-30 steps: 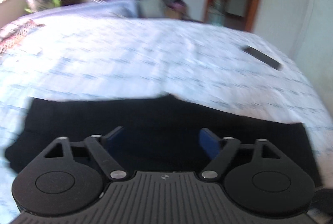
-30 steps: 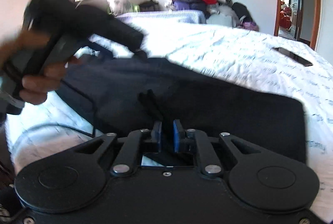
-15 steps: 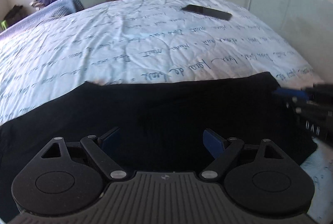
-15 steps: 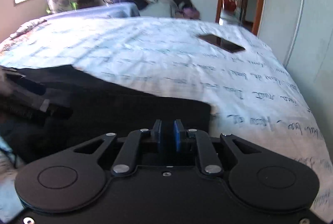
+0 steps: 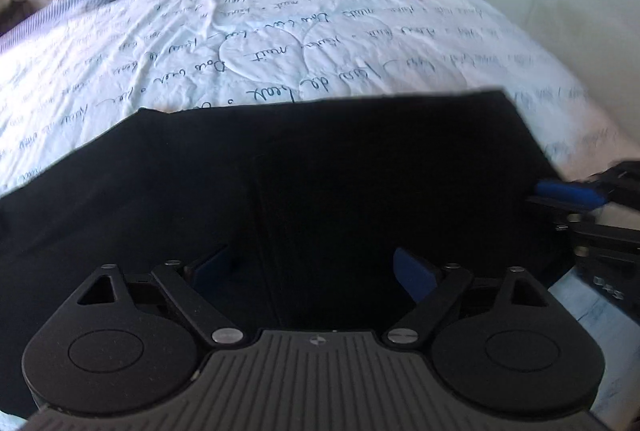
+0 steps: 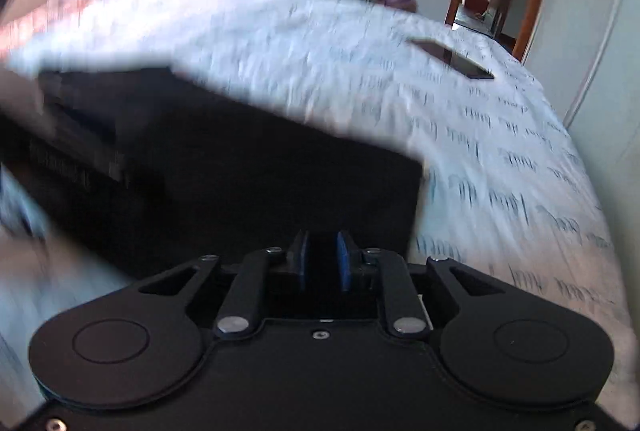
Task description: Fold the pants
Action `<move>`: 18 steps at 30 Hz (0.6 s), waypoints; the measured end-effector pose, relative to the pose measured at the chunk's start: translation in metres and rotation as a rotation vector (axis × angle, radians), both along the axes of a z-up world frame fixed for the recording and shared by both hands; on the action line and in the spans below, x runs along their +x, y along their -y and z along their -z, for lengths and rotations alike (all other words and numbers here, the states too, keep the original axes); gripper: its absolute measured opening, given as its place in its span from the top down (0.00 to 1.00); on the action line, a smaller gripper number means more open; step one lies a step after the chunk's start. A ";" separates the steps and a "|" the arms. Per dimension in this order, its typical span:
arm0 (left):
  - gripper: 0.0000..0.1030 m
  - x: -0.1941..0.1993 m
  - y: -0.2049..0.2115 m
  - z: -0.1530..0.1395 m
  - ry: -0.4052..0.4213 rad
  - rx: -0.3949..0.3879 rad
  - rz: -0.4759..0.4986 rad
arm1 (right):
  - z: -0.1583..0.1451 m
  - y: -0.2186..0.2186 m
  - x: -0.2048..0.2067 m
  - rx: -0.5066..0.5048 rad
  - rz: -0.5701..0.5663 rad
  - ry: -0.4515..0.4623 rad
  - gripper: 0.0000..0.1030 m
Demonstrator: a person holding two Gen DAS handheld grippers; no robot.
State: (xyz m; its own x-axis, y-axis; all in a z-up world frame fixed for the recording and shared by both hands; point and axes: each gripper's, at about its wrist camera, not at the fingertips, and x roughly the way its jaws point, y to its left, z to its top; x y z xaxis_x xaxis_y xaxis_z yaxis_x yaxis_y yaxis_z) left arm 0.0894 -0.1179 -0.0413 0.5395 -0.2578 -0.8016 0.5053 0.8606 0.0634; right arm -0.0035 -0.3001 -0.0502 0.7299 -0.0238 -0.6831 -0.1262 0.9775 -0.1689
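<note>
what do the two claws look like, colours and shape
Both are matte black. The left claw has blue pads on angled link arms with silver screws, two round discs and a grey ribbed plate between them. The right claw has the same blue pads, discs and screws, with a smooth black plate.

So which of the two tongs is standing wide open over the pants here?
The left tongs: their blue pads sit far apart above the black pants and have just been opening, nothing pinched. The right tongs show only a narrow gap.
</note>
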 end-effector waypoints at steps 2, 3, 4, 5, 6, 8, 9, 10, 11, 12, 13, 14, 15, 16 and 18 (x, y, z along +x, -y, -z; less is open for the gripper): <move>0.08 -0.004 -0.001 -0.003 0.010 0.004 -0.018 | -0.010 0.001 -0.012 -0.017 0.041 0.010 0.84; 0.08 -0.005 -0.002 -0.006 0.005 -0.006 -0.020 | -0.017 0.004 -0.019 -0.015 0.068 0.037 0.81; 0.08 -0.007 -0.004 -0.008 0.004 -0.019 -0.021 | -0.023 0.008 -0.026 -0.008 0.096 0.064 0.77; 0.08 -0.007 -0.005 -0.009 0.005 -0.025 -0.026 | -0.028 0.012 -0.033 -0.002 0.125 0.092 0.73; 0.08 -0.008 -0.006 -0.011 0.008 -0.023 -0.038 | -0.032 0.016 -0.041 0.007 0.146 0.118 0.73; 0.08 -0.011 -0.006 -0.010 0.027 -0.020 -0.052 | -0.032 0.021 -0.054 0.030 0.166 0.144 0.72; 0.08 -0.012 -0.006 -0.008 0.029 -0.011 -0.053 | -0.030 0.021 -0.060 0.035 0.166 0.148 0.72; 0.07 -0.012 -0.004 -0.005 0.024 0.001 -0.051 | -0.027 0.019 -0.065 0.032 0.158 0.148 0.72; 0.07 -0.012 -0.003 -0.003 0.022 0.005 -0.050 | -0.023 0.017 -0.069 0.026 0.147 0.141 0.72; 0.07 -0.012 -0.002 -0.002 0.026 0.005 -0.052 | -0.020 0.015 -0.071 0.021 0.141 0.134 0.72; 0.06 -0.013 -0.002 -0.002 0.031 0.005 -0.055 | -0.017 0.014 -0.072 0.023 0.138 0.128 0.72; 0.06 -0.013 -0.001 -0.002 0.034 0.007 -0.056 | -0.013 0.013 -0.072 0.027 0.138 0.124 0.72; 0.06 -0.013 -0.001 -0.002 0.034 0.007 -0.057 | -0.010 0.012 -0.073 0.036 0.136 0.119 0.72; 0.06 -0.013 -0.001 -0.001 0.033 0.006 -0.060 | -0.008 0.012 -0.072 0.047 0.129 0.115 0.72; 0.05 -0.012 -0.002 0.000 0.029 0.000 -0.071 | -0.002 0.008 -0.069 0.038 0.113 0.111 0.72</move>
